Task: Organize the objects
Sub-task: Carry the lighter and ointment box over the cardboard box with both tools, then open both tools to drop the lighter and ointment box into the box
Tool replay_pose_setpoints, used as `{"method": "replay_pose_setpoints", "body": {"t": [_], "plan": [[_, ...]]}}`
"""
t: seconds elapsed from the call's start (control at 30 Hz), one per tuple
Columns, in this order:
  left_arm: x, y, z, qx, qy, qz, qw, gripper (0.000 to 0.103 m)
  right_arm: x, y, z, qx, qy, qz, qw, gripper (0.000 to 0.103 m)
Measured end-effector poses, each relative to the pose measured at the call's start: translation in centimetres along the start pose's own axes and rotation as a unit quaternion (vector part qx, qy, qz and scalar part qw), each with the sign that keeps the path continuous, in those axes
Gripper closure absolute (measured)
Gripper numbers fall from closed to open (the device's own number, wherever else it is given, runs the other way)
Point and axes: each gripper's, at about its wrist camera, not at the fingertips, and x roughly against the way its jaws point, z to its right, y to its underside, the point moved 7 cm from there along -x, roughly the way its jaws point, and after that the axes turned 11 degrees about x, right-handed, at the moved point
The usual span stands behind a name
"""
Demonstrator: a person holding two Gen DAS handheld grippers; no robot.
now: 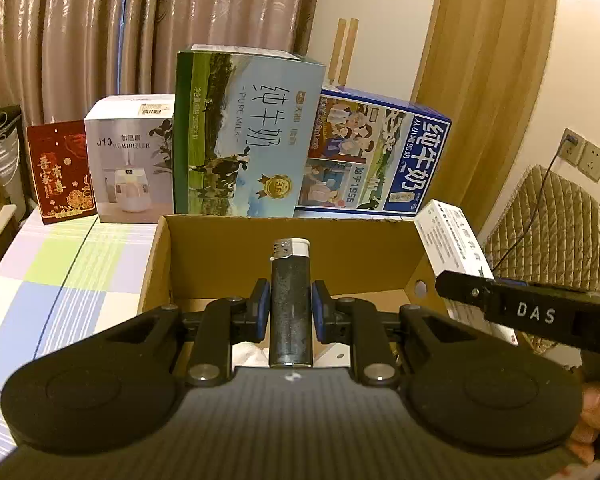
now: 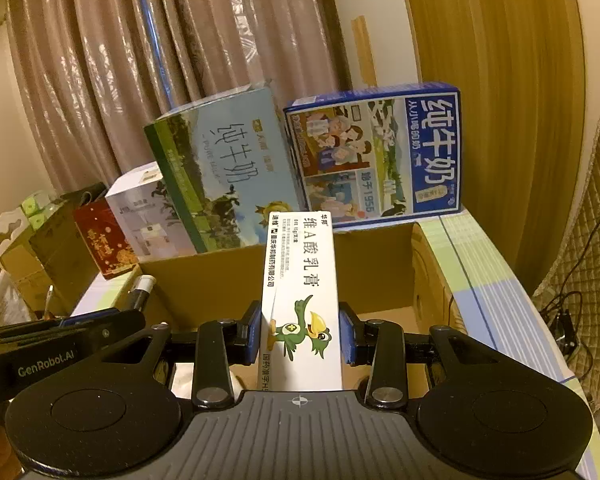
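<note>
At the centre of the left wrist view, the left tool (image 1: 290, 306) clamps a dark lighter (image 1: 291, 300) upright over the open cardboard box (image 1: 236, 256). The right tool (image 2: 300, 334) likewise grips a white ointment carton (image 2: 300, 300) above that box. Neither item is released yet; both seemingly remain to be dropped in. Milk cartons (image 1: 244, 136) stand behind, upper centre.

Dark lighter (image 1: 291, 304) upright; white ointment carton (image 2: 300, 304) upright, over cardboard box (image 1: 300, 252).

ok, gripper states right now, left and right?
Left gripper: shut on the lighter, above the cardboard box.
Right gripper: shut on the white ointment box.
</note>
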Motion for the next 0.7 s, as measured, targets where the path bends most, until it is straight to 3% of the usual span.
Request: {"method": "replay_pose_setpoints", "body": {"t": [0.13,0.23,0.7], "plan": [[-0.6,-0.5,0.0,0.007,0.001,0.012,0.9999,0.085,-0.5,0.2,0.2,-0.004,0.001,-0.005,1.0,0.068],[-1.1,-0.7,-0.6,0.017,-0.009,0.017,0.9997,0.076,-0.9,0.5,0.4,-0.006,0.001,-0.012,1.0,0.068],[0.0,-1.0,-1.6,0.024,-0.015,0.01,0.9995,0.076,-1.1,1.0,0.5,-0.016,-0.002,-0.018,1.0,0.068]]}}
